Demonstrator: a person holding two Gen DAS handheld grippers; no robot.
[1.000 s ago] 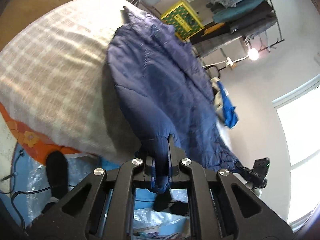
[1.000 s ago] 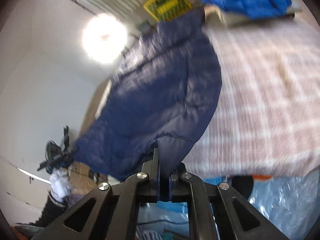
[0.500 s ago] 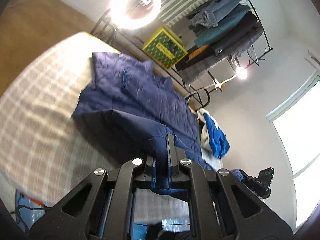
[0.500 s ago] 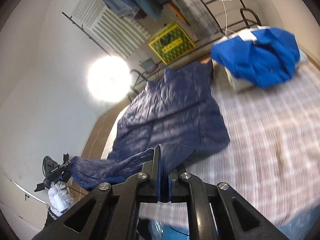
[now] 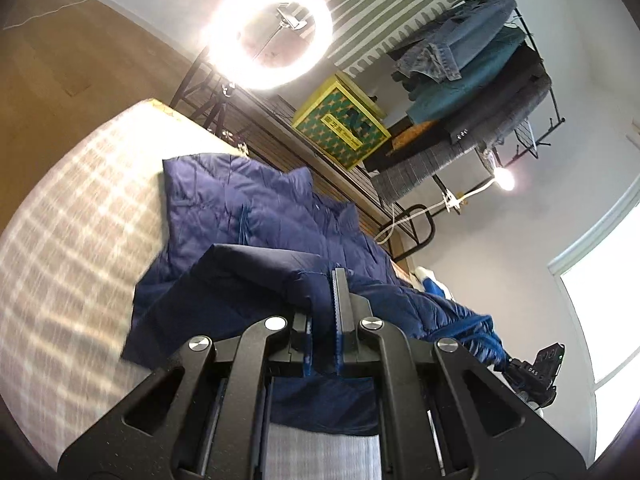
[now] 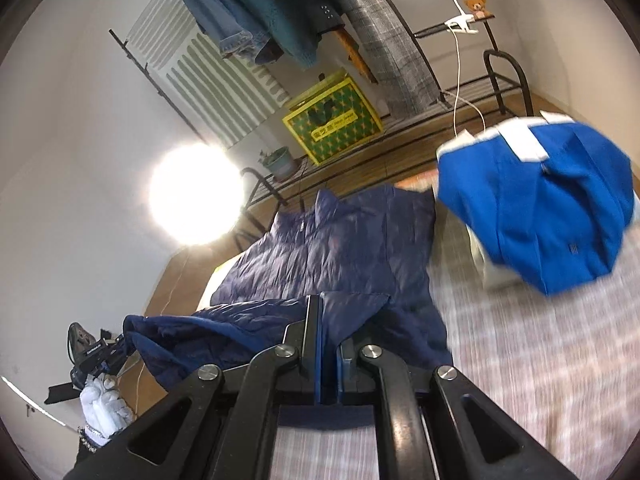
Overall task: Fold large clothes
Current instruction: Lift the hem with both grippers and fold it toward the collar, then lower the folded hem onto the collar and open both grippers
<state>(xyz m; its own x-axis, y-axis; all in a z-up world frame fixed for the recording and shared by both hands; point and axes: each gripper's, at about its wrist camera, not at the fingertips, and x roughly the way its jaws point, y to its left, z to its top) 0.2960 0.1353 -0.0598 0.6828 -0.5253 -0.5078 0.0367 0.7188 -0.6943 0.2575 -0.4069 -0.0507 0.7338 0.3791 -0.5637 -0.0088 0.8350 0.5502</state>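
Left wrist view: the left gripper (image 5: 322,320) is clamped on one navy jacket (image 5: 256,216), its hem lifted over the bed (image 5: 68,248); bare bedding lies left.

Right wrist view: the right gripper (image 6: 328,344) pinches the same jacket (image 6: 340,248); one blue garment (image 6: 552,208) sits far right.

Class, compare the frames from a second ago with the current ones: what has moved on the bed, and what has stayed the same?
The navy quilted jacket hung lifted a second ago; now its upper part lies flat on the checked bedspread, and the hem is carried forward over it, starting a fold. Both the left gripper and right gripper stay clamped on the hem. The bright blue garment stays put.
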